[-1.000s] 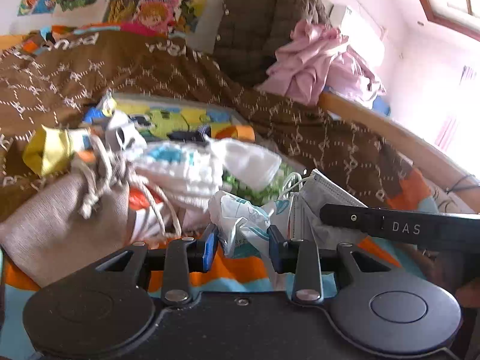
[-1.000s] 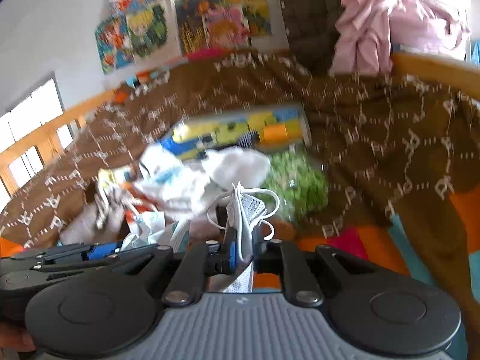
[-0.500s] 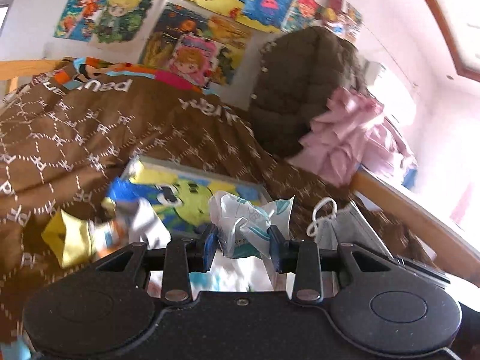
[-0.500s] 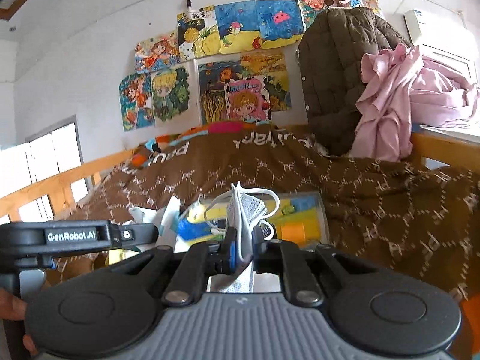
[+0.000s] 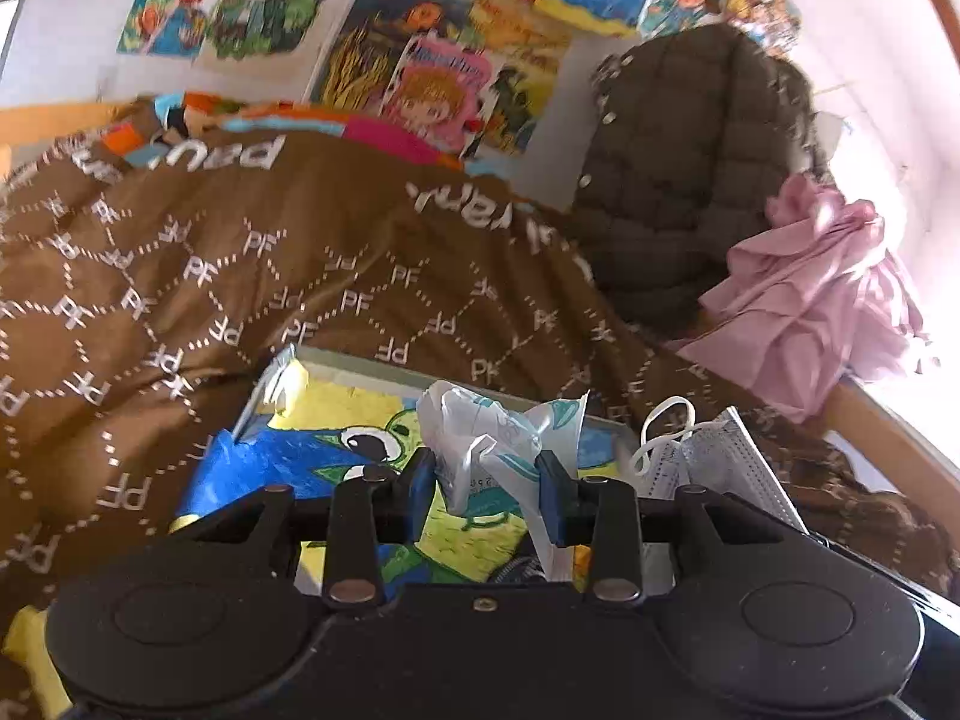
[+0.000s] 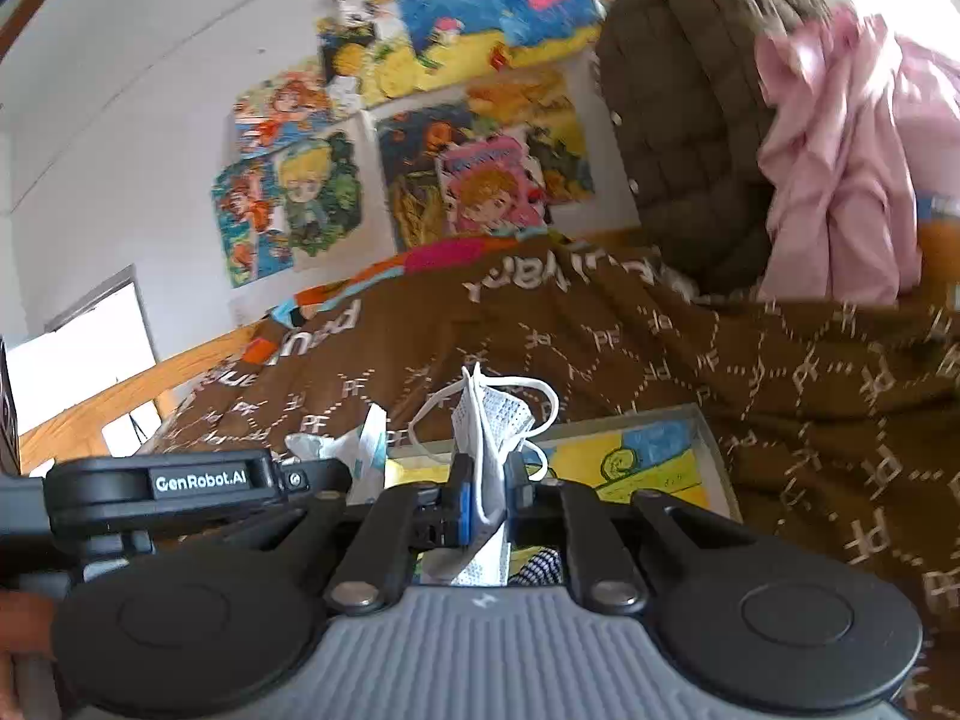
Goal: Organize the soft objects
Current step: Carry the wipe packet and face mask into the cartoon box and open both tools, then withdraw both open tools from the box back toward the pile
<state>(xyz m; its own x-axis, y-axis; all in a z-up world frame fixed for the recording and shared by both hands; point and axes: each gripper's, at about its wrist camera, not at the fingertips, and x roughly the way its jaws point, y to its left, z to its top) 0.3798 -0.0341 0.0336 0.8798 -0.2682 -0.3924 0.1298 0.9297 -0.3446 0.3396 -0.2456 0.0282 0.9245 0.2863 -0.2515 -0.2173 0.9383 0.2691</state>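
Observation:
My left gripper (image 5: 487, 495) is shut on a crumpled white-and-teal plastic packet (image 5: 480, 438), held above a cartoon-printed box (image 5: 312, 456) with a green frog picture. Just to its right hangs a pale grey face mask (image 5: 708, 456) with white ear loops. In the right wrist view my right gripper (image 6: 485, 495) is shut on that face mask (image 6: 489, 420), which stands up folded between the blue pads. The packet (image 6: 360, 450) shows at the left beside the other gripper's black body, over the same box (image 6: 654, 462).
A brown patterned blanket (image 5: 210, 276) covers the bed all around the box. A dark quilted jacket (image 5: 690, 168) and pink clothes (image 5: 816, 300) hang at the back right over a wooden rail (image 5: 888, 438). Posters (image 6: 456, 138) cover the wall.
Both grippers have lifted away from the pile of soft things and moved forward over the cartoon box, each keeping hold of its item. The pile has dropped out of view.

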